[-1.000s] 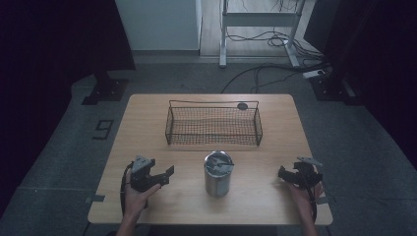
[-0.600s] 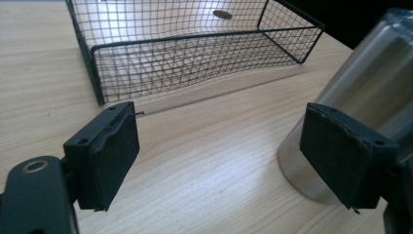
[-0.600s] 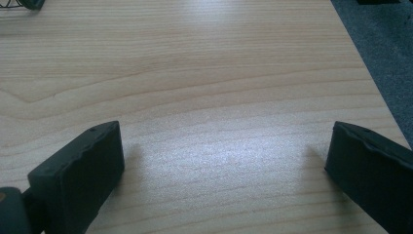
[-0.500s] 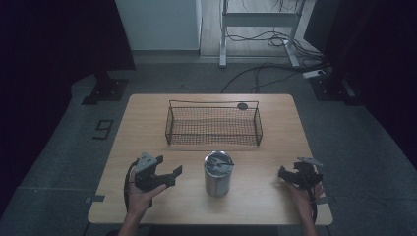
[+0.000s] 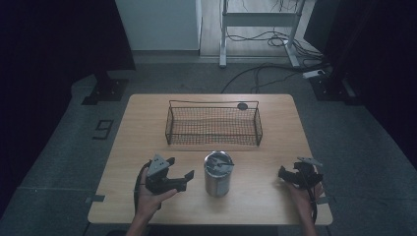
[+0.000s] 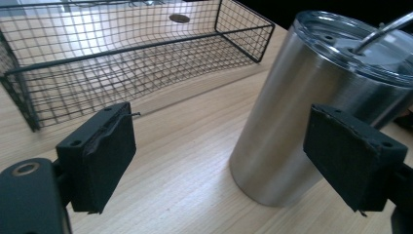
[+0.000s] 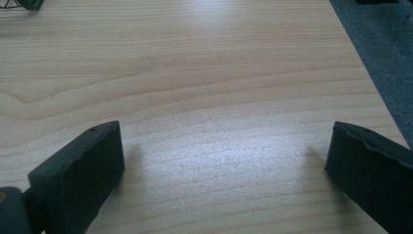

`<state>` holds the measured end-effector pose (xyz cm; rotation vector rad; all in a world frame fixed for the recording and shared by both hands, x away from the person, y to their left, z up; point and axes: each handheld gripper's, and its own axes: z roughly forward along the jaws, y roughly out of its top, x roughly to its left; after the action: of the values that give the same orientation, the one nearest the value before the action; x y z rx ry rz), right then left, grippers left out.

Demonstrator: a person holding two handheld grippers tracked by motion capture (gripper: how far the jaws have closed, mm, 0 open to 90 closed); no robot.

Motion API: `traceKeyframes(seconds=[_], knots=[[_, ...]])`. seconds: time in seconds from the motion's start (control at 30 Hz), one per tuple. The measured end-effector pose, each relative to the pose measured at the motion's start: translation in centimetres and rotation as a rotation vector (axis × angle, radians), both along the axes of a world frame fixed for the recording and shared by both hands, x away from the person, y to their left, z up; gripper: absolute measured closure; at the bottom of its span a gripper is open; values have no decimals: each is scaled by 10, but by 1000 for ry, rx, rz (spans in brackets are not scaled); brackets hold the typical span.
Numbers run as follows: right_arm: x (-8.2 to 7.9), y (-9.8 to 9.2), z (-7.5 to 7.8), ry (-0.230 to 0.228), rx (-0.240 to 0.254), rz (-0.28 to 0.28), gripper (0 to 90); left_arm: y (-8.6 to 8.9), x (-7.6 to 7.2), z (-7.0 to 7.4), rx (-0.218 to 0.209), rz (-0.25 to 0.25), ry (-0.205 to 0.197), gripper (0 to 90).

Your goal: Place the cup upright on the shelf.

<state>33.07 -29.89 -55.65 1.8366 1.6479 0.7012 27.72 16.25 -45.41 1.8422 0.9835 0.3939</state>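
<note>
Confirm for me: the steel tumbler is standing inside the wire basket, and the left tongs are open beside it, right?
Not quite. The steel tumbler stands on the bare table, in front of the wire basket and apart from it, as the high view shows. The rest holds: the left tongs are open beside the tumbler, nothing between the jaws, which have just been opening.

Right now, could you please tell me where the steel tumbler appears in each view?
High view: steel tumbler stands at centre front of the table, before the wire basket.
Left gripper view: right side, tumbler, basket upper left.
Right gripper view: not in it.
Shared landmark: the basket.
</note>
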Motion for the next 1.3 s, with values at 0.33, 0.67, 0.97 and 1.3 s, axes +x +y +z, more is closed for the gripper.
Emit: traceKeyframes(seconds=[0.33,0.67,0.97,1.3], knots=[[0,0,0,0,0,-2,6,-18,-3,2,0,-55,10,102],[0,0,0,0,0,-3,5,-38,-5,1,-15,-109,7,82],[0,0,0,0,0,-3,5,-50,-8,-2,-6,-157,18,64],[0,0,0,0,0,-3,5,-69,-1,-8,31,-166,43,39]])
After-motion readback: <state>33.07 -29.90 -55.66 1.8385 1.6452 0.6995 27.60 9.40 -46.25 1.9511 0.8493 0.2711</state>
